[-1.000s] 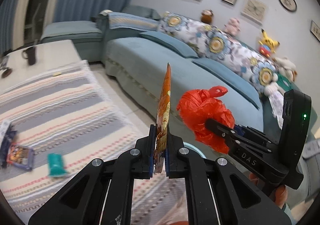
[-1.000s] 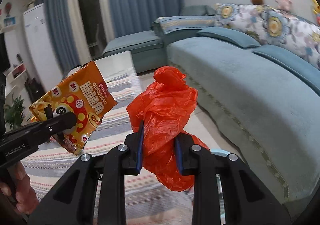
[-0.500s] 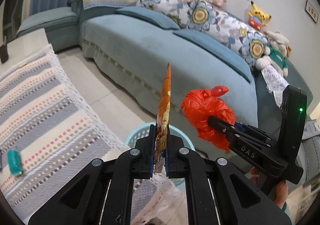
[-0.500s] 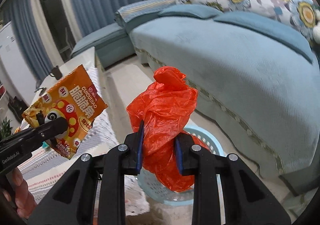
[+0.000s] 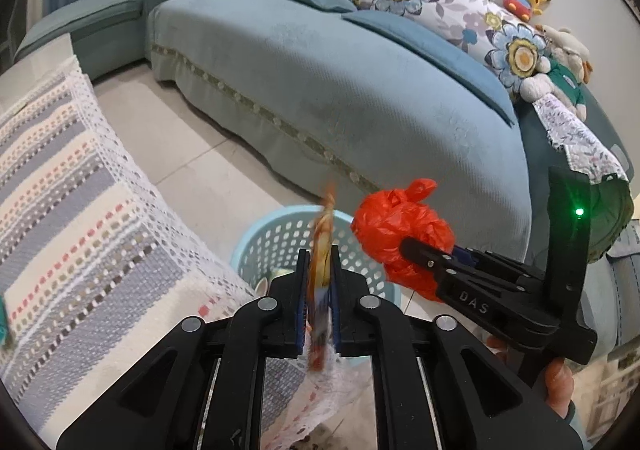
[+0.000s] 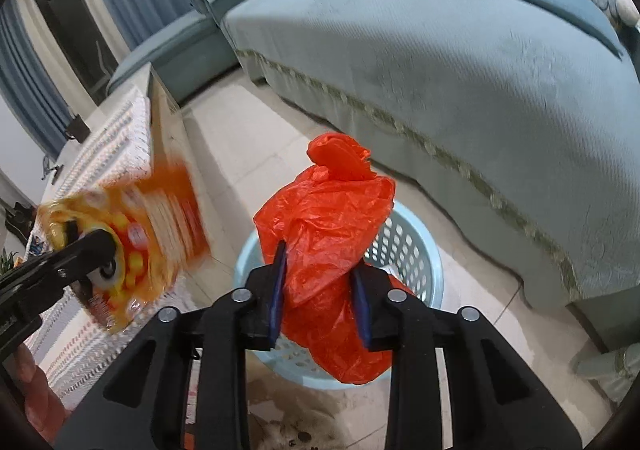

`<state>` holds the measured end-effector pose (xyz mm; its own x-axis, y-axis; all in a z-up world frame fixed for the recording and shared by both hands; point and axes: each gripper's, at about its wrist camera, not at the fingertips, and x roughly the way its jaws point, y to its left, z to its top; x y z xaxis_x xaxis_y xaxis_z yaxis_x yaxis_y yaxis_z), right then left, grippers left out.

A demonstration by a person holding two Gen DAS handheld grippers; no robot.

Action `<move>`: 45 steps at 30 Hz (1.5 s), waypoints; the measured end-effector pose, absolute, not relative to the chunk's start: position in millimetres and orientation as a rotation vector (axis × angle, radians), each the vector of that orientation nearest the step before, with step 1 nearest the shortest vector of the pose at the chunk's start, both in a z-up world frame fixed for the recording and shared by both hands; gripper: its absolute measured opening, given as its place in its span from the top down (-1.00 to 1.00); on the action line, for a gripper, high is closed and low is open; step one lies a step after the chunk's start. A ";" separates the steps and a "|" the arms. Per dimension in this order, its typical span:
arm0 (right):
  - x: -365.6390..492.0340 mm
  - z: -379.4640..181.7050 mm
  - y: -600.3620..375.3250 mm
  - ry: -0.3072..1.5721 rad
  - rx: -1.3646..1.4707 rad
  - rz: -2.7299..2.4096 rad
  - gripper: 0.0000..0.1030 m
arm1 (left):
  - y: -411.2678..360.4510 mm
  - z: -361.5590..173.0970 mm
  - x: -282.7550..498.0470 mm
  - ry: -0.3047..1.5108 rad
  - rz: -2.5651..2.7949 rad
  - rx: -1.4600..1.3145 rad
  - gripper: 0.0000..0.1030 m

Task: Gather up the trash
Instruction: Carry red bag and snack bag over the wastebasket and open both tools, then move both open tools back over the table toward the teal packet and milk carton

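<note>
Both grippers hold trash above the bin, drop not yet made.

Sofa (image 5: 360, 97) fills the upper right of the left wrist frame, striped cloth on the tabletop (image 5: 72, 209) the left side; they leave a floor gap where the light blue basket (image 5: 260, 246) sits, lower centre, reachable from the tabletop edge. Orange plastic bag (image 6: 324, 234), bunched, centre of the right wrist frame, directly over the basket, likely lined up for release. Right gripper (image 6: 320, 294) pinches the bag mid-bundle, so it hangs below the fingers. Snack packet (image 5: 322, 250) is blurred, edge-on, centre of the left frame. Left gripper (image 5: 319, 310) is pressed together on the packet's lower end, over the basket's near rim; probably drops next.
</note>
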<state>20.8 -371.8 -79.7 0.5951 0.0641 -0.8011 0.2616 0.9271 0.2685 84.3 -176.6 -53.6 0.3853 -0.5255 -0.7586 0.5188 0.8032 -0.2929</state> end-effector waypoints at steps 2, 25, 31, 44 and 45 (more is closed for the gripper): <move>22.7 -88.5 -374.0 0.958 0.393 -0.127 0.25 | -175.3 -56.9 84.2 0.971 -0.658 -0.018 0.26; 23.0 -32.1 -315.3 0.853 0.271 -0.037 0.04 | -91.1 -14.9 63.6 0.866 -0.568 -0.109 0.17; 34.3 6.3 -254.0 0.775 0.213 0.091 0.04 | -17.6 12.0 59.3 0.793 -0.445 -0.190 0.07; 75.0 46.3 -91.0 0.741 0.071 0.373 0.04 | 155.4 35.3 56.6 0.698 -0.142 -0.295 -0.23; 78.9 45.5 -75.4 0.750 0.059 0.392 0.04 | 170.0 35.4 55.9 0.694 -0.119 -0.301 -0.23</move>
<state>78.9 -75.4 45.5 0.6628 0.3670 -0.6527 -0.3257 0.9262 0.1901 55.9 170.0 35.4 0.7642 -0.2070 -0.6108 0.0083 0.9502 -0.3116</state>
